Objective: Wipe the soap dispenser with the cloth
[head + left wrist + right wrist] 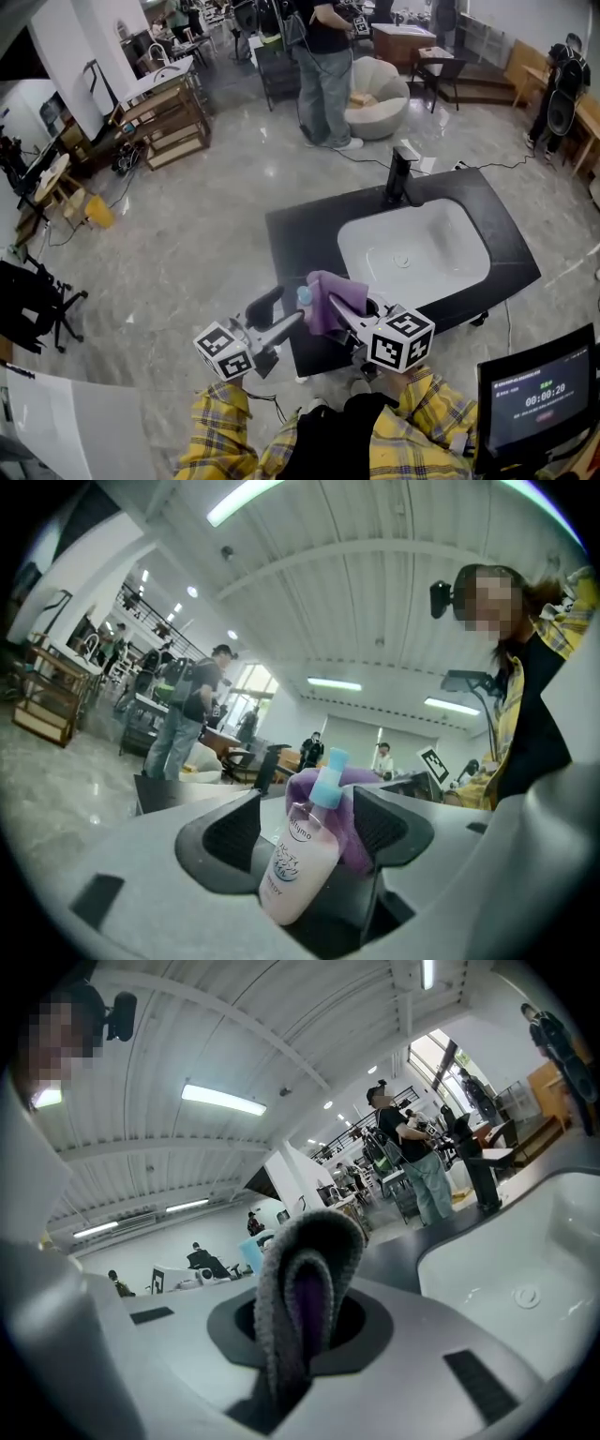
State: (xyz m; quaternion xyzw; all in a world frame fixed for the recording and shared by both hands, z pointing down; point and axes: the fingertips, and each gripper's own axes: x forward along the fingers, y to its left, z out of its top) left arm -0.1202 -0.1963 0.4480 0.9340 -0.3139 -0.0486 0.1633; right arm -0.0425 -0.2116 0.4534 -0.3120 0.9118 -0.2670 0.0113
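The soap dispenser point(298, 860), a pink bottle with a pale blue pump and a label reading "softymo" and, lower down, "SPEEDY", is clamped between the left gripper's point(314, 829) jaws above the black counter's point(309, 234) front edge. The right gripper point(302, 1321) pinches the folded purple cloth point(298, 1288) against the bottle's side. Both grippers point forward with their tips converging.
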